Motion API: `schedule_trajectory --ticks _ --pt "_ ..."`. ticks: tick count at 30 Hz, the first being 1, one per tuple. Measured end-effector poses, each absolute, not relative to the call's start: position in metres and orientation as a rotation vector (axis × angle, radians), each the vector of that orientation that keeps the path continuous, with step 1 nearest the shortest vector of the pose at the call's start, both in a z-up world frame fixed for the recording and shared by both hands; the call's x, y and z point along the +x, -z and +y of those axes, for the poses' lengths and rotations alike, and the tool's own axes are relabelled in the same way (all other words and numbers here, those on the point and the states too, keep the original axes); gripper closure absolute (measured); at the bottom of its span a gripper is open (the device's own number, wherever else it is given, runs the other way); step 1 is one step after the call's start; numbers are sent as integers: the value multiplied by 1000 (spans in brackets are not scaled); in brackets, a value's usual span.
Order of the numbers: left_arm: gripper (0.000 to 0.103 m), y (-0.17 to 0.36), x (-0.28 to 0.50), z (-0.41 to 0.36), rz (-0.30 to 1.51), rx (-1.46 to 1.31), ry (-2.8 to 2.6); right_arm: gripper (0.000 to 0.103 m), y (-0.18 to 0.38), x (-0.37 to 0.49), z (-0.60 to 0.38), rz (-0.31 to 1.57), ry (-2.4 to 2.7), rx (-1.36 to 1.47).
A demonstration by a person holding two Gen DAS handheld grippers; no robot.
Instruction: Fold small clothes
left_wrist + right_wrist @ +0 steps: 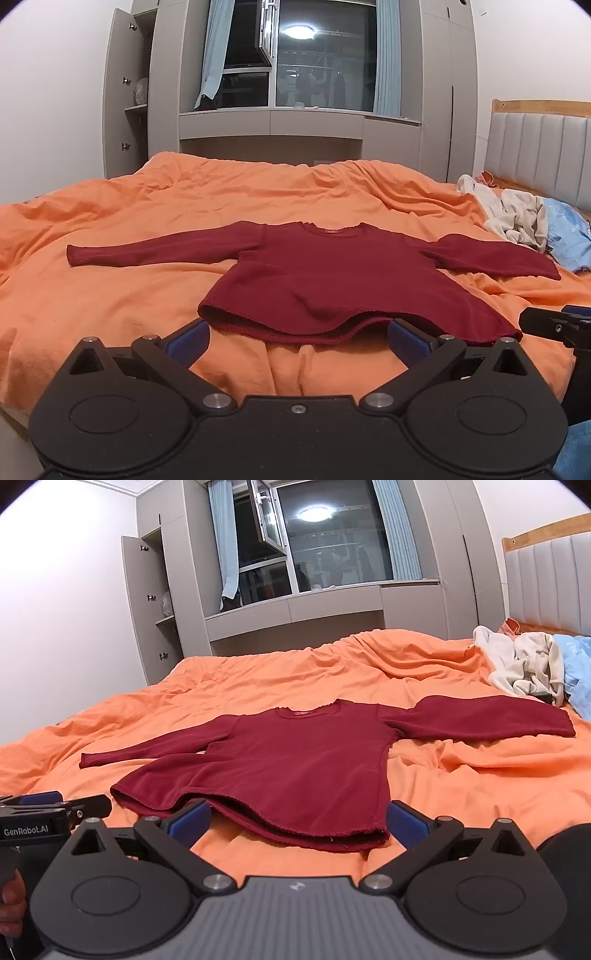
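A small dark red long-sleeved top (pixel 332 280) lies flat on the orange bed cover (pixel 147 206), neck away from me, both sleeves spread out sideways. It also shows in the right wrist view (pixel 288 764). My left gripper (pixel 299 338) is open, its blue pads on either side of the hem's left and middle part, just in front of it. My right gripper (pixel 297 821) is open at the hem's right part. Neither holds cloth. The right gripper's tip (pixel 546 325) shows at the right edge; the left gripper (pixel 55 808) shows at the left edge.
A heap of cream and light blue clothes (pixel 528 221) lies at the far right by the padded headboard (pixel 543 155). Grey wardrobes, one door open (pixel 122 92), and a dark window (pixel 317 59) stand beyond the bed. The orange cover is wrinkled around the top.
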State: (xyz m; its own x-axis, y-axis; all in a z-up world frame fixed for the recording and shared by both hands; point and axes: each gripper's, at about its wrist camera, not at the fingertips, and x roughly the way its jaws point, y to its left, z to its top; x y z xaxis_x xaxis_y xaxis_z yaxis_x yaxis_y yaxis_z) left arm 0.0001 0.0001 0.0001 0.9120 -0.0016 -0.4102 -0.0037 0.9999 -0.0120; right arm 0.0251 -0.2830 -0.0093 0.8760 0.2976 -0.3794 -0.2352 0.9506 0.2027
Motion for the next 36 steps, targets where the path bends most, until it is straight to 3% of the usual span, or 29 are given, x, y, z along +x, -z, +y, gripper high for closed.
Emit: schedule_trajectory --ticks 36 --pt "1 2 1 -1 422 -11 -8 0 11 25 -285 420 -274 161"
